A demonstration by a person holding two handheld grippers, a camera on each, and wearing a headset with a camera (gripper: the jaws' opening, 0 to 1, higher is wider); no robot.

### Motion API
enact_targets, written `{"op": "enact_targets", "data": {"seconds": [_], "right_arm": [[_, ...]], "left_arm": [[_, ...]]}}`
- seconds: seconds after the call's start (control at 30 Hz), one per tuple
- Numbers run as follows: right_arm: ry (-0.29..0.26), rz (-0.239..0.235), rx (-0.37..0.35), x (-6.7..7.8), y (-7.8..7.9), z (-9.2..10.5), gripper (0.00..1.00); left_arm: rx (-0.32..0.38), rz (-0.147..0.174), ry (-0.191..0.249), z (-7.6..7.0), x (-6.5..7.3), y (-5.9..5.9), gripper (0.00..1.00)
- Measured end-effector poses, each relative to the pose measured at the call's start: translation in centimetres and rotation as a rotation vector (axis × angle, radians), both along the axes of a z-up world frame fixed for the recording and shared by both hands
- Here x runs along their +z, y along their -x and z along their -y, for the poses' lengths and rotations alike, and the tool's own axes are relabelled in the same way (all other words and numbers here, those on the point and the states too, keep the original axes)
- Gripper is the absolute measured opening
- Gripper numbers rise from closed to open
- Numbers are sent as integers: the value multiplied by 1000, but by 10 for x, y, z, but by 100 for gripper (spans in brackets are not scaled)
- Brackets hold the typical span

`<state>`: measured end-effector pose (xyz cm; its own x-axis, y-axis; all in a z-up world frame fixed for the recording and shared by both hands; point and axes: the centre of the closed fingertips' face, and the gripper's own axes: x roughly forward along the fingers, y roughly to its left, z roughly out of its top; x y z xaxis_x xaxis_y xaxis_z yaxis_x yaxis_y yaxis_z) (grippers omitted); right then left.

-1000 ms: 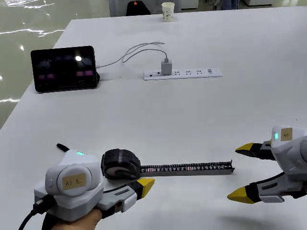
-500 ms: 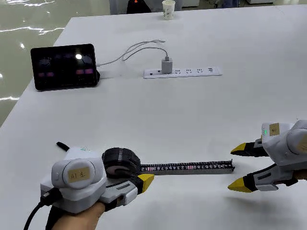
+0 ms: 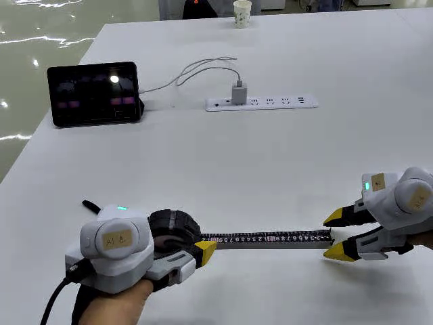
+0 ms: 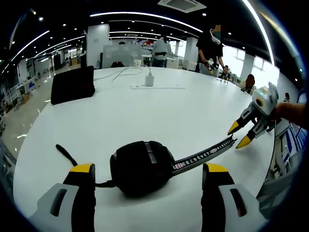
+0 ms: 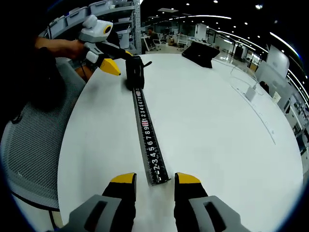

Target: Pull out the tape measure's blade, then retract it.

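The tape measure (image 3: 174, 230) sits on the near left part of the white table (image 3: 270, 162). Its black case rests on the surface, with a short black strap (image 3: 88, 206) trailing off to the left. The blade (image 3: 267, 238) is drawn out and lies flat with the numbers up. Its long axis runs left to right along the near edge of the table, from the case's mouth to the hooked end on the right.

The left gripper (image 4: 147, 170) is at the case, and its yellow-tipped fingers (image 4: 83, 170) stand wide open, one on either side. In the left gripper view a gap shows on each side of the case, so they grip nothing.

The right gripper (image 3: 333, 235) is at the blade's free end. Its fingers (image 5: 124, 179) are parted, and the hook sits just between the tips. From the right gripper view they look to be flanking it rather than pinching it.

Farther back on the left a dark tablet (image 3: 95, 93) stands propped up. Right of it lies a white power strip (image 3: 262, 102) with a charger (image 3: 239, 91) plugged in. A paper cup (image 3: 242, 12) stands at the far edge.
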<state>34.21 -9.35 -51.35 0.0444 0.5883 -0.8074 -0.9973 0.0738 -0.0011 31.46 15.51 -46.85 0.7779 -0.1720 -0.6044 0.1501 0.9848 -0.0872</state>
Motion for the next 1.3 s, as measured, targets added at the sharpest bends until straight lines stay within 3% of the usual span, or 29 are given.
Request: {"op": "enact_targets", "data": {"seconds": [0.33,0.57,1.3], "right_arm": [[27,7,53,-8,-2,3,18],[9,7,58,-7,-4,1,14],[22,6,110,-6,-2,0,10]], "left_arm": [[68,-24,34,-9,-9,-4,74],[99,-33,46,-11,-11,-9,67],[131,-62,37,-8,-18,-22,59]]}}
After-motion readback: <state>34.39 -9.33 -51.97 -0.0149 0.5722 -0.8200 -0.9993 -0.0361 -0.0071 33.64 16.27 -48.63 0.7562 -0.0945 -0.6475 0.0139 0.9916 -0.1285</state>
